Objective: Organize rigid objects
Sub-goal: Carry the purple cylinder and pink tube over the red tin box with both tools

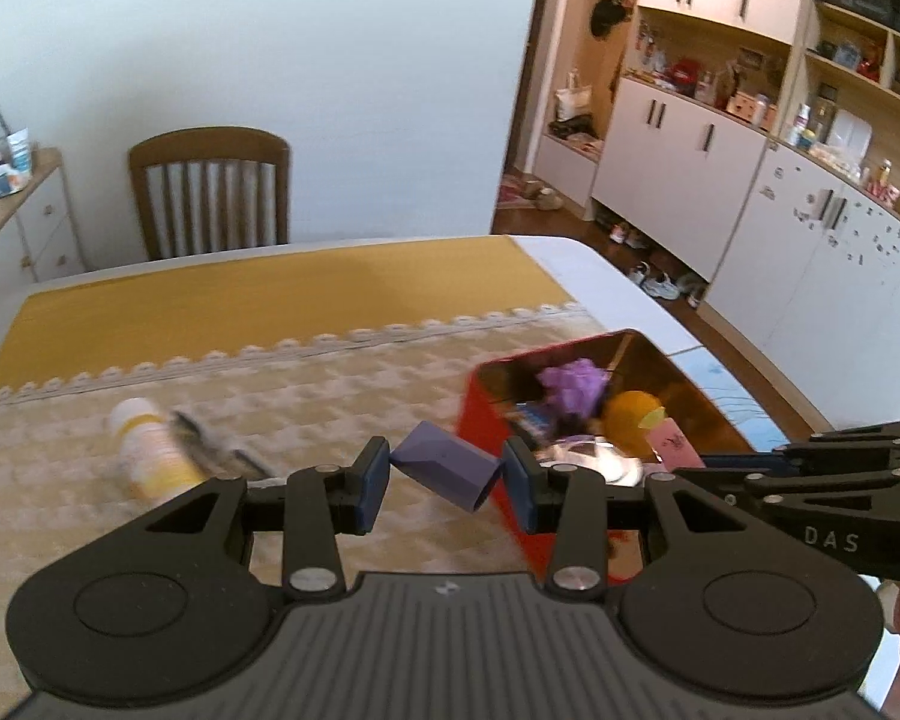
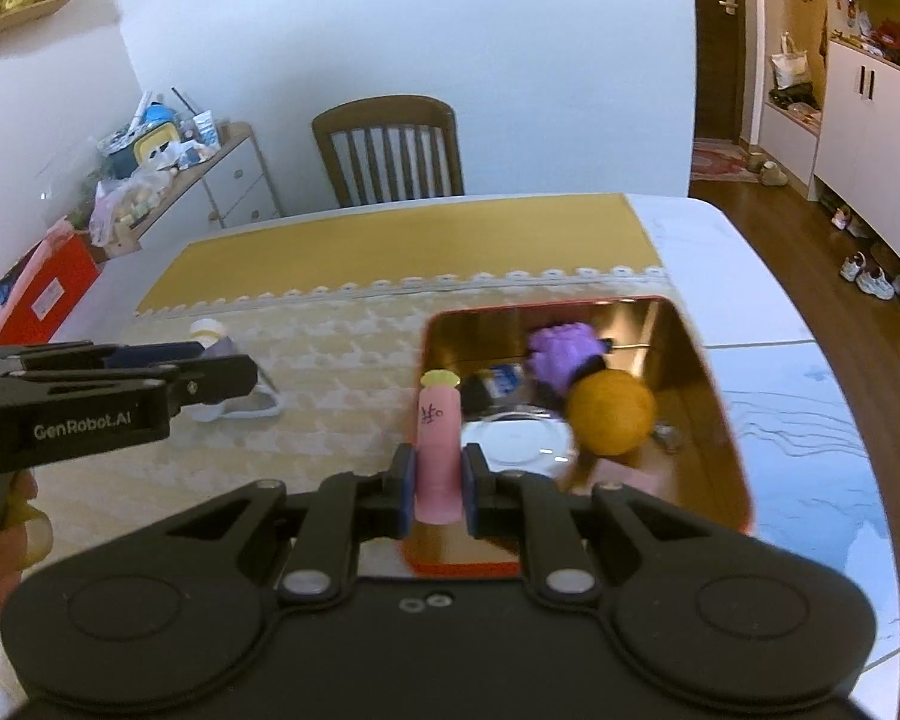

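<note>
Mid-carry, both loaded. Left gripper (image 1: 445,483) clamped a dark-blue angular plastic block (image 1: 444,468), just short of the red metal tin with a gold interior (image 2: 714,420). Right gripper (image 2: 438,492) pinched a pink cylindrical tube with a yellow cap (image 2: 437,450) over the tin's near edge (tin already held several items). Next probably: get fully over the opening, then release.

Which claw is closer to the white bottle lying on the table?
Left. The left claw, holding a purple block, is just beside the white bottle; the right claw is over the red tin.

Table (image 2: 780,312), mat (image 2: 390,240), tin (image 2: 714,396), blurred bottle (image 1: 150,450)
</note>
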The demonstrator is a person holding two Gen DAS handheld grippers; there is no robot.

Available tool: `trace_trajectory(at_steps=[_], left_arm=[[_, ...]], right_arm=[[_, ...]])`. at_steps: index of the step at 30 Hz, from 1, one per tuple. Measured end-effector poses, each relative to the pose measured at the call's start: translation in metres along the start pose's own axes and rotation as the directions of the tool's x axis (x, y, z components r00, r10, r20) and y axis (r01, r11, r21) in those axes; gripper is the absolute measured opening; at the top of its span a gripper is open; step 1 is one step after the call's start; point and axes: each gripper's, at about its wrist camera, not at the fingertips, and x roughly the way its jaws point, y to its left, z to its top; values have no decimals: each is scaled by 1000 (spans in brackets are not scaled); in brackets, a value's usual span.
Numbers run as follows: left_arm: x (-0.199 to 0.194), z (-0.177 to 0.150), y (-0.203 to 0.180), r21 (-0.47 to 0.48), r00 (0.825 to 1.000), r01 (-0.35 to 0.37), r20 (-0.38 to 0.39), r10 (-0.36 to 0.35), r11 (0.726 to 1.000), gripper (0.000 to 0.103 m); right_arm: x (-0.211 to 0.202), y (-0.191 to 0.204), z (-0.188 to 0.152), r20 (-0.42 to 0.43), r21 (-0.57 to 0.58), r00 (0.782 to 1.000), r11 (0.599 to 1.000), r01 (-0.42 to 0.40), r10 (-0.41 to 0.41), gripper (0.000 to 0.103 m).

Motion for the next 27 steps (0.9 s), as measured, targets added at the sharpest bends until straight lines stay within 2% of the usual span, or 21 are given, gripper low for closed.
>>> trace_trajectory(at_steps=[15, 20, 27], left_arm=[[55, 13, -78, 50, 998, 31, -64, -28, 998, 40], [80, 17, -94, 100, 996, 4, -84, 5, 995, 40], [116, 22, -98, 105, 992, -26, -121, 38, 994, 40]], right_arm=[[-1, -79, -1, -22, 27, 1000, 999, 23, -23, 15], [9, -96, -4, -48, 31, 998, 999, 35, -34, 15], [25, -104, -5, -77, -1, 996, 999, 41, -41, 15]])
